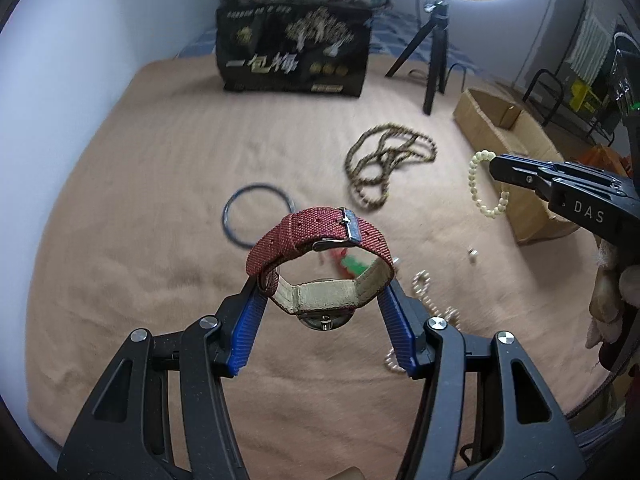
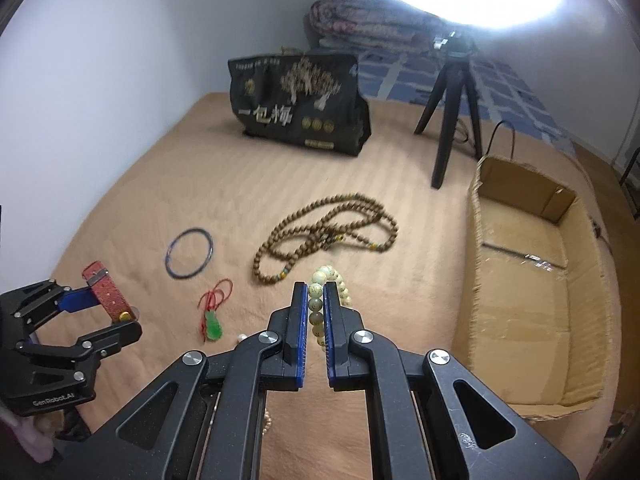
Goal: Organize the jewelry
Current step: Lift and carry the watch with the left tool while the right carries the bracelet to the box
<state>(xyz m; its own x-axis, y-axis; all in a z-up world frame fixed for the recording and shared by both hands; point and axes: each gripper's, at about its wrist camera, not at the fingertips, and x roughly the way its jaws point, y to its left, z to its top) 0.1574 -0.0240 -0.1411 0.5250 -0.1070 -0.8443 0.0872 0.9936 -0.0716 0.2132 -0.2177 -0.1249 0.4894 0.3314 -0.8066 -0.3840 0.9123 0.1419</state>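
Note:
My left gripper (image 1: 324, 284) is shut on a red-strapped watch (image 1: 320, 240) and holds it above the tan blanket; it shows at the left of the right wrist view (image 2: 106, 310) with the watch (image 2: 106, 290). My right gripper (image 2: 316, 294) is shut on a pale bead bracelet (image 2: 330, 276), which hangs from it at the right of the left wrist view (image 1: 486, 186). An open cardboard box (image 2: 524, 280) lies to the right of it. A brown bead necklace (image 2: 324, 228), a dark blue bangle (image 2: 189, 253) and a green pendant on red cord (image 2: 214, 320) lie on the blanket.
A black printed bag (image 2: 298, 104) stands at the back. A black tripod (image 2: 452, 96) holds a ring light at the back right. A pearl chain (image 1: 424, 292) and a small bead (image 1: 473, 255) lie on the blanket near my left gripper.

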